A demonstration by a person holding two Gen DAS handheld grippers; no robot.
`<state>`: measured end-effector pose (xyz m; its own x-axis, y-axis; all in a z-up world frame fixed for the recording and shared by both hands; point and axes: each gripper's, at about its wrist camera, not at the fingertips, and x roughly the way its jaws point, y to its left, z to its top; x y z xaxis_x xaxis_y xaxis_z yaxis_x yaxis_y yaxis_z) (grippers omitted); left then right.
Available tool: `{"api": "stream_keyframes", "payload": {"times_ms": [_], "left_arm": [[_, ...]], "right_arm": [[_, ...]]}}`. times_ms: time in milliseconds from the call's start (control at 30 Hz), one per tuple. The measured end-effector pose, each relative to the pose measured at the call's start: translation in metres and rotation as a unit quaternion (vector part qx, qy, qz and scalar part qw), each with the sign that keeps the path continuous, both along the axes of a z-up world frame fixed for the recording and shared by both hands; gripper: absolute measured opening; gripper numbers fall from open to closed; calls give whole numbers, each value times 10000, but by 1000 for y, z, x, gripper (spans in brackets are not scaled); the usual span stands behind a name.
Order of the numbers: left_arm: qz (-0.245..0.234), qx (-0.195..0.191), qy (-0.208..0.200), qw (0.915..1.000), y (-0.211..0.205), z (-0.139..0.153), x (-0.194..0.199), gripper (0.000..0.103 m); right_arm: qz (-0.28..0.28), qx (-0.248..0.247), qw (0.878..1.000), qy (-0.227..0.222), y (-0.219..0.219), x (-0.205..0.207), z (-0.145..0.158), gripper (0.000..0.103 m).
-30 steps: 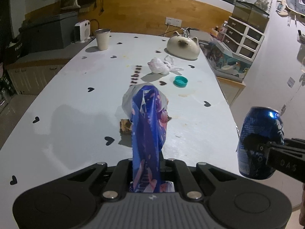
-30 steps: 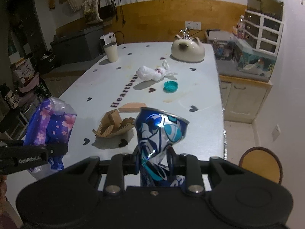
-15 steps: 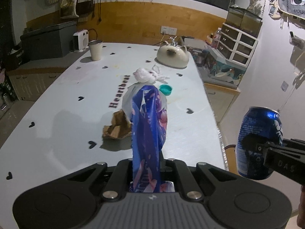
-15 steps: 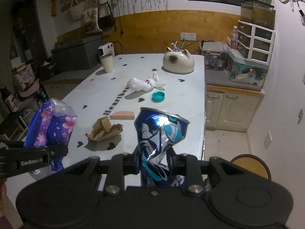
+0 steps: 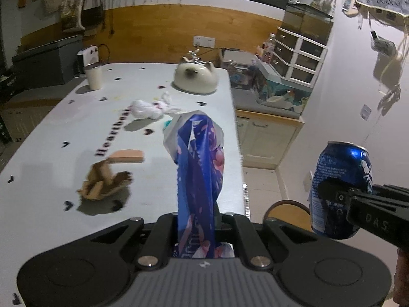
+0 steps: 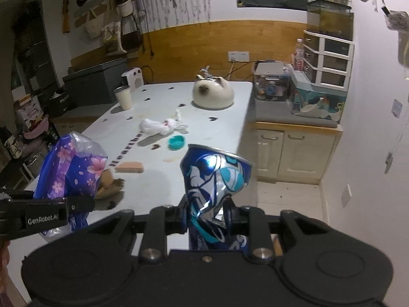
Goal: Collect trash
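My left gripper (image 5: 195,220) is shut on a blue flowered plastic wrapper (image 5: 199,168) and holds it above the near end of the white table (image 5: 51,133); the wrapper also shows in the right wrist view (image 6: 71,168). My right gripper (image 6: 207,217) is shut on a crushed blue drink can (image 6: 214,181), held beyond the table's right edge; the can also shows in the left wrist view (image 5: 340,189). On the table lie crumpled brown paper (image 5: 102,181), a tied white plastic bag (image 5: 148,108), a teal cap (image 6: 176,142) and a tan wedge (image 5: 126,155).
A cat-shaped cream pot (image 5: 195,78) and a cream cup (image 5: 93,78) stand at the table's far end. A counter with cabinets (image 6: 294,138) and drawers lies to the right. A round wooden stool (image 5: 286,208) stands below the table's right edge.
Both grippers have pulled back and risen from the table and swung to the right, each still holding its item. The table items now sit farther away.
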<state>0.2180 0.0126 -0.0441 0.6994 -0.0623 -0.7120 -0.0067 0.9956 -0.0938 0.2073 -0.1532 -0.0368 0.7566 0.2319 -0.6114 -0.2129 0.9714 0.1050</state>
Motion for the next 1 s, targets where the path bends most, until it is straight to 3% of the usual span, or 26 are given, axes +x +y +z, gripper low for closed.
{"api": "stream_keyframes", "payload": {"times_ms": [267, 600, 1000], "left_arm": [[-287, -97, 190, 9994, -70, -19, 41, 9], [-906, -200, 776, 9927, -157, -73, 106, 9], [-1473, -253, 1809, 9721, -233, -181, 199, 9]], "right_arm": [[-186, -5, 9997, 138, -74, 28, -13, 27], [-719, -99, 9958, 554, -168, 72, -53, 27], [-1563, 103, 9775, 1410, -252, 129, -137, 27]]}}
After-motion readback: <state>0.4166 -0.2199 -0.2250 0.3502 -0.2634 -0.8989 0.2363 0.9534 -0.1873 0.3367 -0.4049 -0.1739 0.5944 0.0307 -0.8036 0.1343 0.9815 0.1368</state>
